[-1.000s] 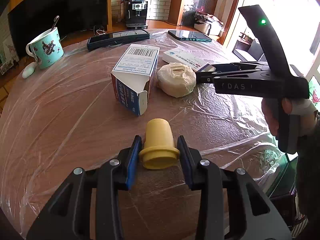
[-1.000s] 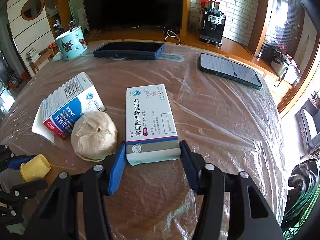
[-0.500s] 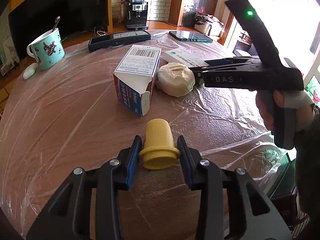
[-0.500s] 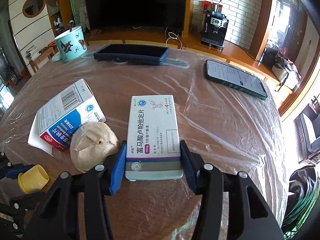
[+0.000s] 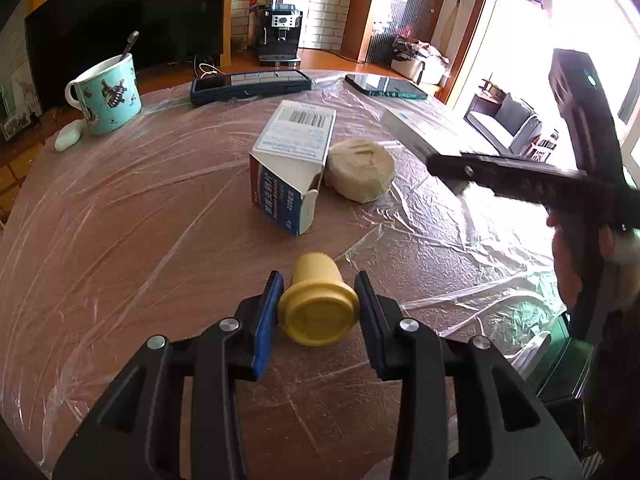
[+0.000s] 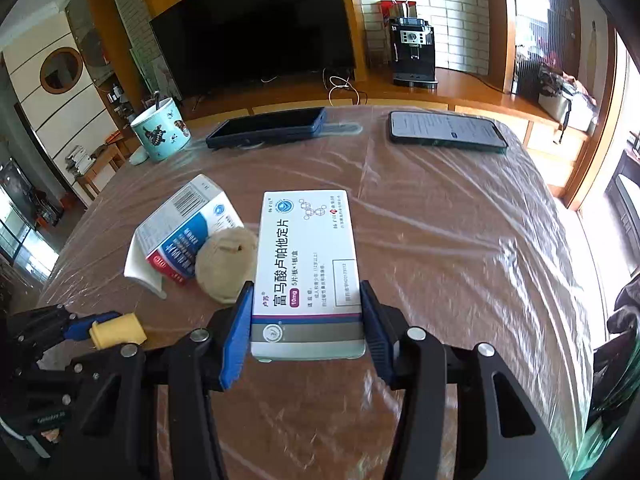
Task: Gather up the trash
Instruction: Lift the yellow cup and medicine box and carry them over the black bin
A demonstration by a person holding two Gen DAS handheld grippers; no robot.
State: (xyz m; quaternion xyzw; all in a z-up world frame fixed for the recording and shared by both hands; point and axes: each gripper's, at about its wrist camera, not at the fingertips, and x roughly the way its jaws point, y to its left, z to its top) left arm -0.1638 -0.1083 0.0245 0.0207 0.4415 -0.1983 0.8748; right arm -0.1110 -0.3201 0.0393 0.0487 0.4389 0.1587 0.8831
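My left gripper (image 5: 319, 298) is shut on a small yellow bottle (image 5: 318, 304), its cap end toward the camera, low over the plastic-covered table (image 5: 120, 240). My right gripper (image 6: 306, 312) is shut on a flat white medicine box (image 6: 308, 264) with purple print, lifted and tilted above the table. From the left wrist view this box (image 5: 416, 132) hangs at the right in the right gripper's black fingers (image 5: 480, 168). An open white-and-blue carton (image 5: 292, 164) and a beige crumpled wad (image 5: 360, 176) lie together mid-table. The yellow bottle (image 6: 116, 330) shows at lower left in the right wrist view.
A teal patterned mug (image 5: 108, 96) with a spoon stands far left beside a small white case (image 5: 68, 140). Two dark phones (image 6: 268, 126) (image 6: 446, 130) lie at the far edge. A person's hand (image 5: 576, 264) holds the right gripper. A dark bag (image 6: 616, 344) hangs beyond the table's right edge.
The right gripper has closed on the white medicine box and raised it off the table, tilting it. The left gripper has kept still with the yellow bottle.
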